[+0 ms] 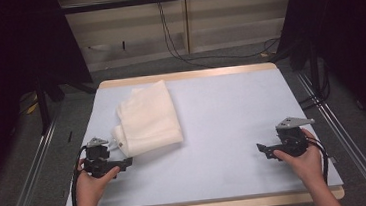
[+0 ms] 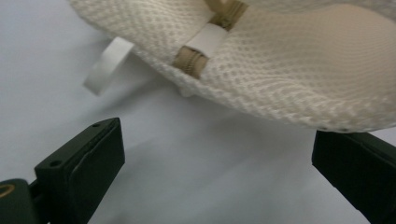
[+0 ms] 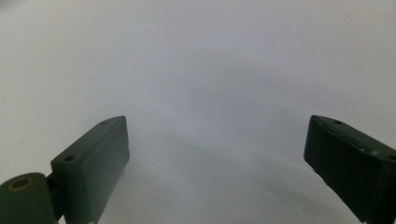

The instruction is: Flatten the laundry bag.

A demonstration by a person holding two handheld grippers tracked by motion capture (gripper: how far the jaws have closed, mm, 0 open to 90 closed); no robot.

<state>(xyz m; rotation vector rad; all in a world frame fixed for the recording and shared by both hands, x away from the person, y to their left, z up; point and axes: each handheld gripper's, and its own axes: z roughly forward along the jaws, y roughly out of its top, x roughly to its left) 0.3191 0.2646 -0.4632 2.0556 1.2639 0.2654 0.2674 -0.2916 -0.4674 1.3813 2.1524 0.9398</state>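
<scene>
Two open hand-held grippers at a table with a mesh bag

The cream mesh bag (image 1: 147,118) lies folded on the left half of the table (image 1: 232,118). The left hand-held gripper (image 1: 126,162) sits just beside the bag's near corner, jaws spread wide and empty, the zipper (image 2: 212,35) and a white loop (image 2: 107,65) close ahead. The right hand-held gripper (image 1: 261,149) rests well apart at the right, jaws wide over bare tabletop.

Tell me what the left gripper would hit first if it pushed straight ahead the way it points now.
Probably the near edge of the cream mesh bag, by its zipper end. The left gripper has its jaws open with bare table between them, and the bag lies just ahead, though depth is hard to judge.
</scene>
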